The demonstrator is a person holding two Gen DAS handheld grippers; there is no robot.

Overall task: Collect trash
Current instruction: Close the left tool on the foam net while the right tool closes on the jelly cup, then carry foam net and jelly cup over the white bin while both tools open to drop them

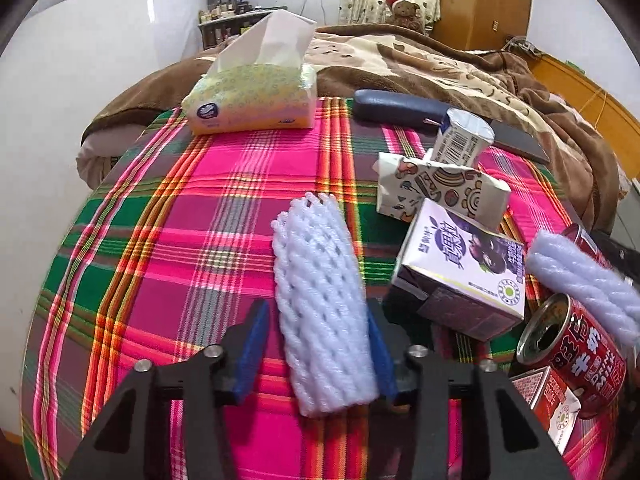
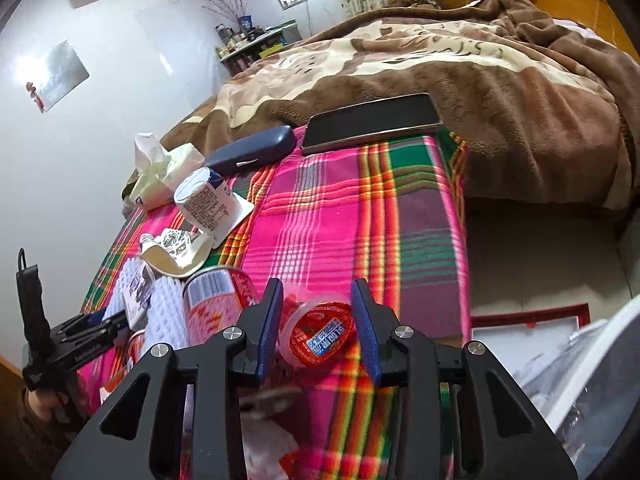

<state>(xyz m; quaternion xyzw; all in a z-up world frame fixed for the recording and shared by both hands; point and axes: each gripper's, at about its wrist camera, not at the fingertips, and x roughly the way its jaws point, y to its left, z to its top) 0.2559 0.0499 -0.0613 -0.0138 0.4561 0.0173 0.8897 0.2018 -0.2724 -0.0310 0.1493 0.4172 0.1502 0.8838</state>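
Note:
On the plaid tablecloth (image 1: pixel 200 240), a white foam fruit net (image 1: pixel 324 304) lies between the blue pads of my left gripper (image 1: pixel 316 344); the jaws are open around it, the right pad touching it. Beside it are a purple milk carton (image 1: pixel 464 268), a patterned paper box (image 1: pixel 440 188), a yogurt cup (image 1: pixel 460 140), a red can (image 1: pixel 572 352) and a second foam net (image 1: pixel 588 280). My right gripper (image 2: pixel 318 328) is open around a small red-lidded jelly cup (image 2: pixel 320 332). A red can (image 2: pixel 218 300) stands to its left.
A tissue pack (image 1: pixel 252 100), a dark glasses case (image 1: pixel 400 108) and a tablet (image 2: pixel 372 122) lie at the table's far side. A bed with a brown blanket (image 2: pixel 480 60) is behind. A white bin (image 2: pixel 592 380) shows at lower right. A red card box (image 1: pixel 552 404) lies by the can.

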